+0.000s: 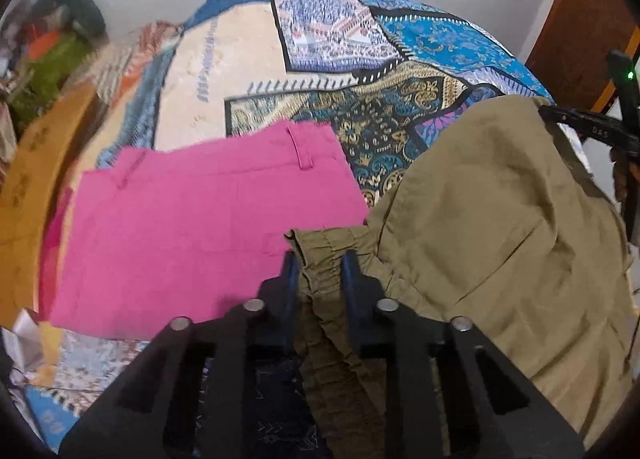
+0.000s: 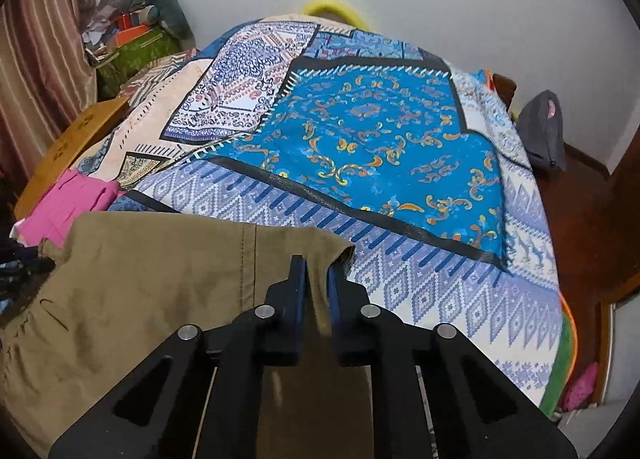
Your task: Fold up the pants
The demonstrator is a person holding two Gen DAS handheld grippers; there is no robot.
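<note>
Olive-brown pants (image 1: 492, 211) lie bunched on the patterned bedspread (image 1: 400, 59). My left gripper (image 1: 320, 263) is shut on their gathered elastic waistband (image 1: 324, 255), which runs between the two black fingers. In the right wrist view the same olive pants (image 2: 152, 279) spread to the lower left, and my right gripper (image 2: 318, 271) is shut on the cloth near their far corner (image 2: 340, 249). The right gripper's black frame (image 1: 588, 131) shows at the far edge of the pants in the left wrist view.
Folded pink pants (image 1: 192, 227) lie left of the olive ones; their edge (image 2: 76, 203) shows in the right wrist view. A yellow wooden board (image 1: 28, 187) borders the bed on the left. Clutter (image 2: 132, 39) sits in the back corner. The blue bedspread (image 2: 380, 147) stretches ahead.
</note>
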